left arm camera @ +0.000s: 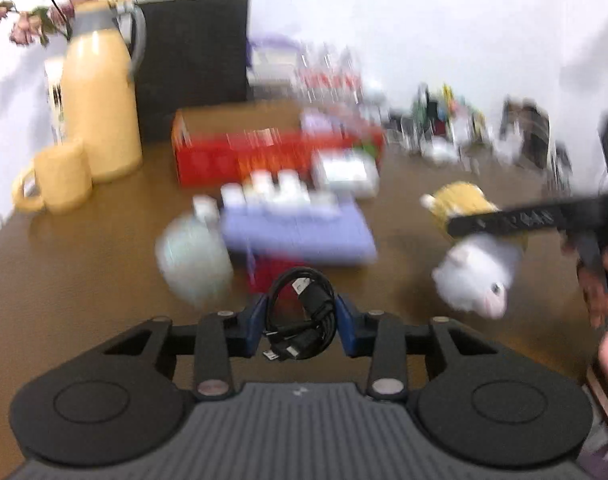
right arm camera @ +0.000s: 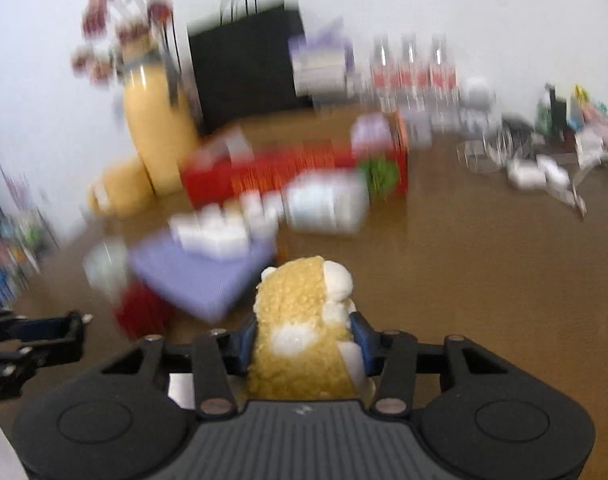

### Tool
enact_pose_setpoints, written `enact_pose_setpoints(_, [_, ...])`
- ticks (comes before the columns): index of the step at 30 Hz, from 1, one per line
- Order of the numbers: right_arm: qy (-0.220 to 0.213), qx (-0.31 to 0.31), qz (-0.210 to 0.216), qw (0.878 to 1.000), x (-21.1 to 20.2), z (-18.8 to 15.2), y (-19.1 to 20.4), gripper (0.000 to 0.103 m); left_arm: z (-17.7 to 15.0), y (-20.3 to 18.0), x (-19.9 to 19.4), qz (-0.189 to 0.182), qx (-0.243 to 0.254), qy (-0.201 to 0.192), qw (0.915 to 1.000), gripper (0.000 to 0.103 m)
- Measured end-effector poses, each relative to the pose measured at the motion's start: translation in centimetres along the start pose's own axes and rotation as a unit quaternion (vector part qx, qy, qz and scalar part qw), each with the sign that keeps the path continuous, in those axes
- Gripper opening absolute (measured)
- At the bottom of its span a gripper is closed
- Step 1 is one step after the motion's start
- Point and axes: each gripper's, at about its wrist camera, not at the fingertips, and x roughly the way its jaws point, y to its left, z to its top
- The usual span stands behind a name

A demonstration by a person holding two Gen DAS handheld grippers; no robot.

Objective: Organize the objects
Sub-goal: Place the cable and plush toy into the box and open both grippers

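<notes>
A: What's hard to make out?

B: Most of the far side of the brown table [left arm camera: 83, 264] is smeared by blur. The red box [left arm camera: 239, 156], the purple box [left arm camera: 299, 236] with white pieces on it and the row of clear bottles [right arm camera: 412, 76] are only shapes. The clutter by the wall on the right can't be told apart.

A: Any writing?

B: Raised letters on the right gripper's finger in the left view, too blurred to read. The bottles have red labels, unreadable.

A: And the claws?

B: The left gripper [left arm camera: 301, 320] is partly closed, blue pads pressing on a coiled black cable [left arm camera: 304, 312], held up over the table in front of the purple box. The right gripper [right arm camera: 301, 340] is partly closed too, squeezing a yellow-and-white plush toy [right arm camera: 304, 328] at its middle. In the left view the toy's white head hangs below the finger, clear of the table
</notes>
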Motion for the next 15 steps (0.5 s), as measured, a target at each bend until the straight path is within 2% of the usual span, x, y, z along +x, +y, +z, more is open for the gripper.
enact_pose_setpoints(3, [-0.079,0.002,0.01,0.997,-0.2,6.8,-0.3,0.046,7.6,2.8,2.7,0.011,0.013,-0.034,0.9993,0.038])
enact_pose_setpoints(4, [-0.104,0.003,0.007,0.995,0.5,9.5,-0.5,0.047,10.0,3.5,4.2,0.013,0.012,-0.033,0.9993,0.038])
enact_pose_setpoints(5, [-0.119,0.007,0.003,0.993,1.9,12.5,-1.0,0.047,13.0,4.2,6.6,0.011,0.014,-0.023,0.9996,0.038])
enact_pose_setpoints(7, [-0.117,0.025,-0.007,0.993,6.0,17.5,-2.4,0.047,17.6,5.1,12.1,0.03,0.021,-0.002,0.9993,0.038])
enact_pose_setpoints(9, [-0.089,0.035,-0.052,0.994,11.6,21.1,-3.5,0.047,20.4,6.6,18.4,0.064,0.02,0.041,0.9969,0.038])
enact_pose_setpoints(10, [-0.062,0.031,-0.082,0.994,15.1,22.2,-3.8,0.047,20.9,7.4,21.0,0.085,0.019,0.059,0.9944,0.038])
enact_pose_setpoints(13, [0.027,0.038,-0.13,0.99,22.6,21.8,-4.6,0.047,20.1,9.0,27.7,0.137,0.014,0.128,0.9822,0.038])
enact_pose_setpoints(15, [0.067,0.021,-0.169,0.983,25.8,20.4,-5.0,0.048,19.0,8.9,28.8,0.133,0.026,0.137,0.9813,0.039])
